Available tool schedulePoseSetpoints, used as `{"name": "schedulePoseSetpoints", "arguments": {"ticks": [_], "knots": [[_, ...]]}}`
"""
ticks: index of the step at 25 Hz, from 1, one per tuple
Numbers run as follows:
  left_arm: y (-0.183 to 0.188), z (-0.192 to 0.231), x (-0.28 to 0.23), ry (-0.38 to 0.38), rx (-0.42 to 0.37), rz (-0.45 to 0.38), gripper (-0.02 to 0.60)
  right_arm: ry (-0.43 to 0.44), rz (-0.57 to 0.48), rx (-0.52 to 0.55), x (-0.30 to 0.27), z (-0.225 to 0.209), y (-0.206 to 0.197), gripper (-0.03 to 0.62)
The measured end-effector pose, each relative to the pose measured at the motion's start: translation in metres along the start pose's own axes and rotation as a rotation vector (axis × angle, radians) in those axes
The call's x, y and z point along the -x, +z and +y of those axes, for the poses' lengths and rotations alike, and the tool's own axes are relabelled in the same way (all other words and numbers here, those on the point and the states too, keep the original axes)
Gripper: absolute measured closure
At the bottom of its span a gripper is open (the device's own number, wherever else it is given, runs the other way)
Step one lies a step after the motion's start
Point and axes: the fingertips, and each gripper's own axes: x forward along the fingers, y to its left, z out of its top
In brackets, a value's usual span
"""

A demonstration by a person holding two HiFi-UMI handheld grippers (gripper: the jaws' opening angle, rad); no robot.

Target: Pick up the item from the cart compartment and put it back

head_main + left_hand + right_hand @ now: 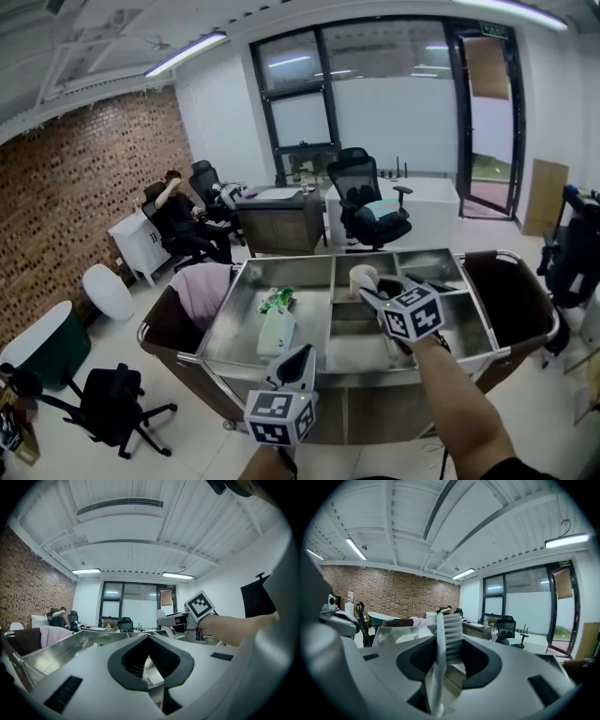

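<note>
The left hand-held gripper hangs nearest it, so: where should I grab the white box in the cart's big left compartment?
Pinch the white box across its narrow width, near the end closest to you, coming down from above. It lies flat with its long side running away from you, and a green packet sits at its far end, so the near half looks freest.

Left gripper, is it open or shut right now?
Shut. In its own view the left gripper has its jaws touching at the tips, with nothing held between them.
</note>
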Motion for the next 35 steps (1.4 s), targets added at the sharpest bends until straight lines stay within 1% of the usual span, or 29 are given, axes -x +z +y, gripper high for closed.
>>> {"name": "schedulePoseSetpoints", "arguments": {"ticks": [4, 7, 13, 21, 26, 31, 32, 34, 35], "knots": [[-0.002, 0.002, 0.001, 0.003, 0.002, 0.000, 0.581, 0.010, 0.043, 0.015, -0.007, 0.004, -0.013, 0.424], [-0.002, 0.003, 0.002, 0.004, 0.001, -0.001, 0.581, 0.020, 0.093, 0.021, -0.012, 0.008, -0.027, 0.401], [-0.003, 0.003, 0.003, 0.005, 0.003, -0.002, 0.581, 0.050, 0.155, 0.037, -0.021, 0.017, -0.046, 0.402], [0.000, 0.004, 0.004, 0.013, 0.006, -0.006, 0.581, 0.078, 0.262, 0.059, -0.039, 0.027, -0.082, 0.402], [-0.003, 0.009, 0.004, 0.020, 0.009, -0.002, 0.581, 0.100, 0.318, 0.042, -0.053, 0.030, -0.101, 0.402], [-0.005, 0.012, 0.004, 0.028, 0.013, 0.001, 0.581, 0.117, 0.346, 0.032, -0.058, 0.031, -0.109, 0.401], [-0.005, 0.013, 0.004, 0.028, 0.013, 0.003, 0.581, 0.115, 0.353, 0.033, -0.059, 0.030, -0.110, 0.397], [-0.006, 0.013, 0.003, 0.026, 0.012, 0.003, 0.581, 0.113, 0.363, 0.030, -0.060, 0.030, -0.113, 0.351], [-0.006, 0.014, 0.003, 0.026, 0.013, 0.002, 0.581, 0.113, 0.366, 0.028, -0.060, 0.030, -0.115, 0.345]]}}
